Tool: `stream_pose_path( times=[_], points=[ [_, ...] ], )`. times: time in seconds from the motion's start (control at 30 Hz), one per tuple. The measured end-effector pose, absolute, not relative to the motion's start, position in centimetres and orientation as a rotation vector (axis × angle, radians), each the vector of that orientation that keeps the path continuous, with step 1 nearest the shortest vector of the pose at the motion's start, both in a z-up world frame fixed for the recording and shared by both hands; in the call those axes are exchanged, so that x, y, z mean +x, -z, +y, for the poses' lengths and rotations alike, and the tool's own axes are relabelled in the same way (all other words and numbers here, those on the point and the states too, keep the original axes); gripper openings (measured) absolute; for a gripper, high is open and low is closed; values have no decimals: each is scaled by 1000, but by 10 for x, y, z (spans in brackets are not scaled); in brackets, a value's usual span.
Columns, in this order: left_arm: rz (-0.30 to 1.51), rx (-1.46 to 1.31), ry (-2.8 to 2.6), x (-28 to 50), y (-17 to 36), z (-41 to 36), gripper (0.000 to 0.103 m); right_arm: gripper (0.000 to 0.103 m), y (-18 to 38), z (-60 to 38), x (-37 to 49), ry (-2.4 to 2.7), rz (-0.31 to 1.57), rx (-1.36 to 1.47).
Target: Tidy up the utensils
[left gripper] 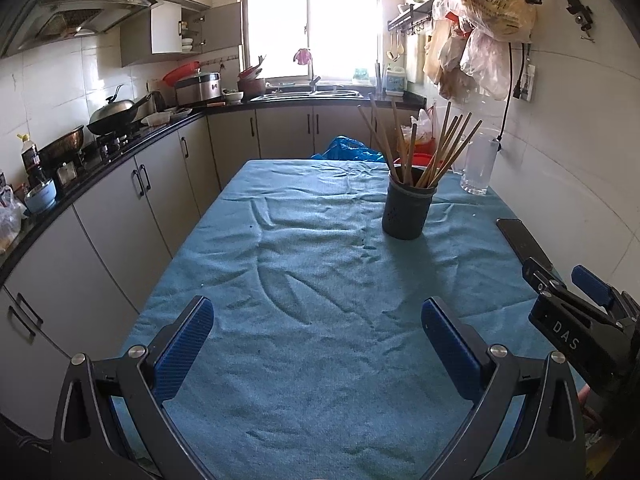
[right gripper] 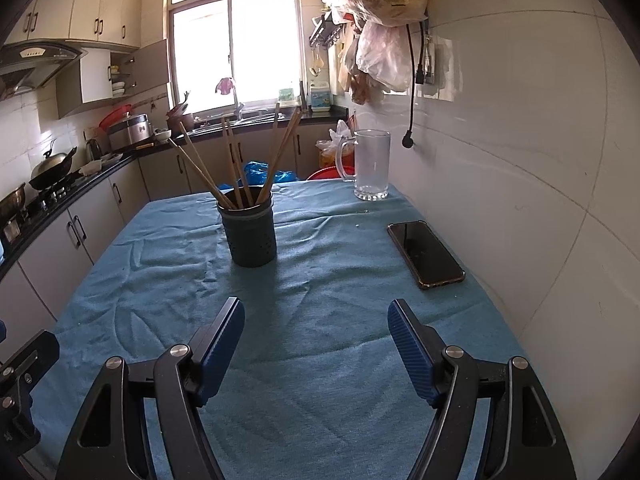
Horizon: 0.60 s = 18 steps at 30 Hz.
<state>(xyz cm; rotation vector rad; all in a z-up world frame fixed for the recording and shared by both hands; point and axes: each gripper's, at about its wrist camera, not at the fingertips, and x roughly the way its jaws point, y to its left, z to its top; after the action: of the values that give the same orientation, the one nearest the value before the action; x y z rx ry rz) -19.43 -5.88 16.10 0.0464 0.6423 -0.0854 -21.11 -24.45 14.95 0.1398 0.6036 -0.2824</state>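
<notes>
**A:** Chopsticks [right gripper: 236, 160] all standing in the dark perforated holder [right gripper: 251, 234], fanned out and leaning on its rim. Holder's upright on the blue cloth [right gripper: 320, 380] covering the tabletop, roughly mid-table, a bit toward the far end.

**B:** And the claws?

**A:** Both spread wide with nothing between the blue pads. Left claw [left gripper: 318, 322] hangs over the near part of the cloth — well apart from the holder. Right claw [right gripper: 316, 326] is the same story, low over bare cloth, holder further ahead and slightly to its left.

**B:** Anything else on there?

**A:** Black phone [right gripper: 426, 254] lying flat, screen up, near the wall-side edge. Clear glass mug [right gripper: 370, 166] with a handle stands at the far corner, looks empty. From the left wrist view you can see the right claw off to the right side, just in front of the phone.

**B:** Any loose chopsticks on the cloth?

**A:** None I can see — just wrinkles in the fabric.
</notes>
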Motion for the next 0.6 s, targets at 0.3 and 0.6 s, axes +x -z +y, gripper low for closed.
stream_pose_path(
  times=[0.3,0.6],
  points=[
    [650,44,93,-193,-161,-61,103,80,-147,-247,-210,280,608,154],
    [677,43,108,-188,-158,-63,103,80,-142,-247,-205,274,624,156]
  ],
)
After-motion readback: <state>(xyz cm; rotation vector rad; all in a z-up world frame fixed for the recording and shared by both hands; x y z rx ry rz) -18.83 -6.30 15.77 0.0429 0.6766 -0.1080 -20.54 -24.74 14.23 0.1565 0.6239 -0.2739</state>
